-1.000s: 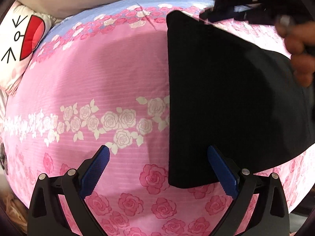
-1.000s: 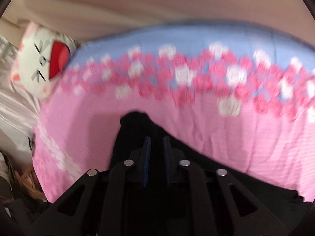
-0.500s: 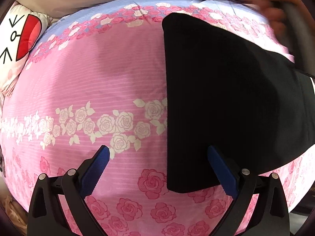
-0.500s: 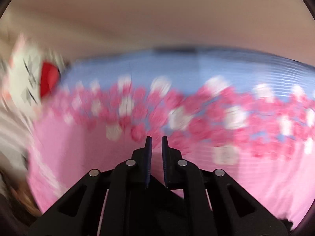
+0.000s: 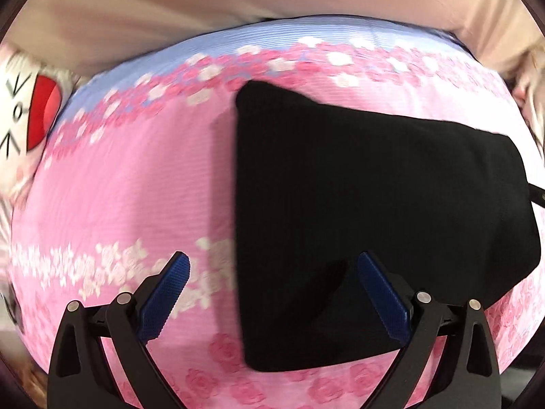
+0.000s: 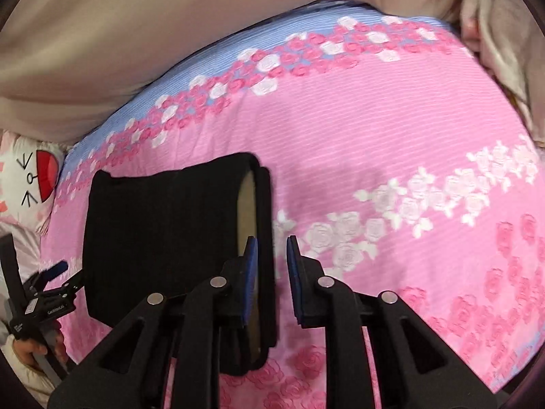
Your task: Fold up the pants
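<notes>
While the right gripper hangs over the waistband edge, its jaws are opening with nothing pinched between them, likely to let go or take a new hold. One left gripper waits spread wide, empty. One pair of black pants lies folded on the pink bedspread.

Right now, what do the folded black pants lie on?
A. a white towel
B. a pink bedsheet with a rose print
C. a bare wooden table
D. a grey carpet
B: the left wrist view shows the black pants lying flat on the pink bedsheet, with rose bands on the cloth around them.
</notes>
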Demonstrator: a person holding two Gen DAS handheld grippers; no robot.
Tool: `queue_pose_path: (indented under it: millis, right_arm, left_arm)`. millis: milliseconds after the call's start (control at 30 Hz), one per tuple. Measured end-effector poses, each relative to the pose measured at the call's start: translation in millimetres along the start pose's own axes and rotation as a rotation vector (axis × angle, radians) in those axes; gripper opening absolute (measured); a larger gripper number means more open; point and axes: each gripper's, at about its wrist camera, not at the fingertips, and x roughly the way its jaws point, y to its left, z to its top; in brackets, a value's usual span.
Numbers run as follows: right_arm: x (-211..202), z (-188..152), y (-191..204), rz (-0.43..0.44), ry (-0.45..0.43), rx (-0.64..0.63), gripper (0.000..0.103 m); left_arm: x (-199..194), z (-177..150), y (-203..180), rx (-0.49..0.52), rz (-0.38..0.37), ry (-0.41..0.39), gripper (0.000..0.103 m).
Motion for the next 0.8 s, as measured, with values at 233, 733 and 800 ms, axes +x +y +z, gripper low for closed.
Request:
queue_pose_path:
  millis: [233,733,800]
  right_arm:
    - [-11.7,9.6,-3.2,0.062,-0.063,0.076,0.018]
    - [-5.2,14.4,12.7,0.096,-0.047,0.056,0.024]
    - [-8.0,13.5,13.1,0.112,-0.039,0.060,0.026]
  left_arm:
    - [-8.2,3.2,-23.2,0.037,0.027,-0.011,0.098]
    - [-2.0,-9.2,-33.4,0.043,0.050,0.022,0.098]
    - [-1.1,-10.4,-34.3,0.044,0.053,0.026,0.098]
